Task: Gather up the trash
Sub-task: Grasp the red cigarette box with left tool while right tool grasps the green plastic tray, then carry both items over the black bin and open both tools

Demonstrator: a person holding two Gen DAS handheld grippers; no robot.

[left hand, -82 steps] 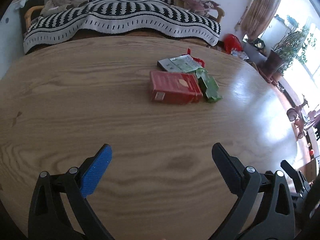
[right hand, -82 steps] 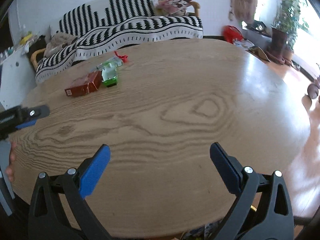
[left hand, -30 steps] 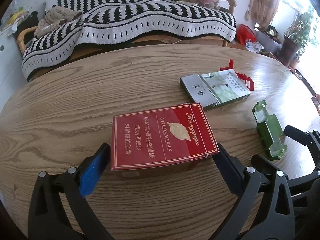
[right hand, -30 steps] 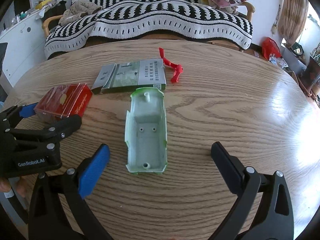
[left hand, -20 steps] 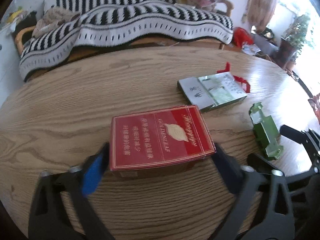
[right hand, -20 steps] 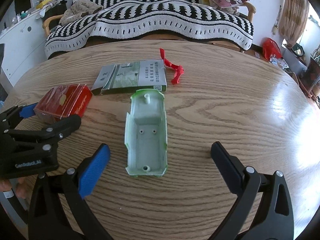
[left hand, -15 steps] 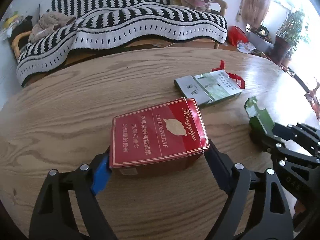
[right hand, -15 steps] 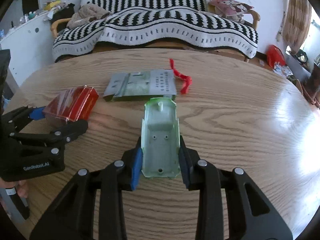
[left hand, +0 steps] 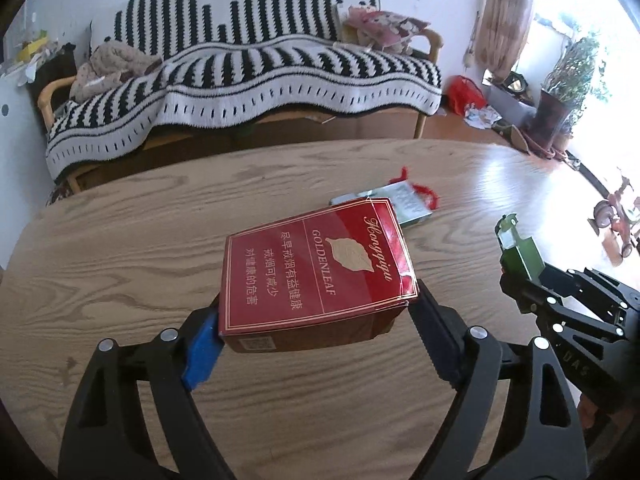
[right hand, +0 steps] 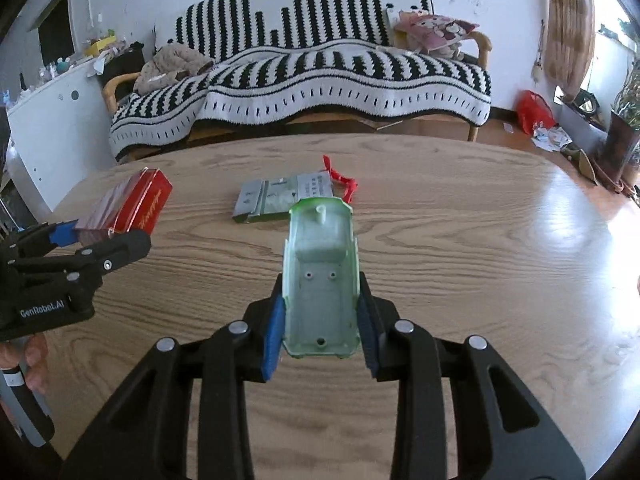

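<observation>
Above the wooden table (left hand: 120, 248), left wrist view: left gripper (left hand: 316, 332) was clamped on the red cigarette pack (left hand: 316, 268) across its width, near the pack's rear end, so most of the pack stuck out forward, front tilted up, off the wood. Judged best kept level and squeezed firm, since a short bite could let it pivot. Green-grey pack (left hand: 400, 208) and red ribbon (left hand: 420, 190) lay on the table at 1 o'clock. Right gripper at 3 o'clock held the green toy shell (left hand: 520, 252).

Right wrist view: right gripper (right hand: 320, 328) was narrowed onto the toy shell (right hand: 320, 276), hollow side up, raised above the table. Left gripper (right hand: 80, 240) at 9 o'clock, carrying the red pack (right hand: 128, 204). No bin was visible; the drop spot couldn't be told.
</observation>
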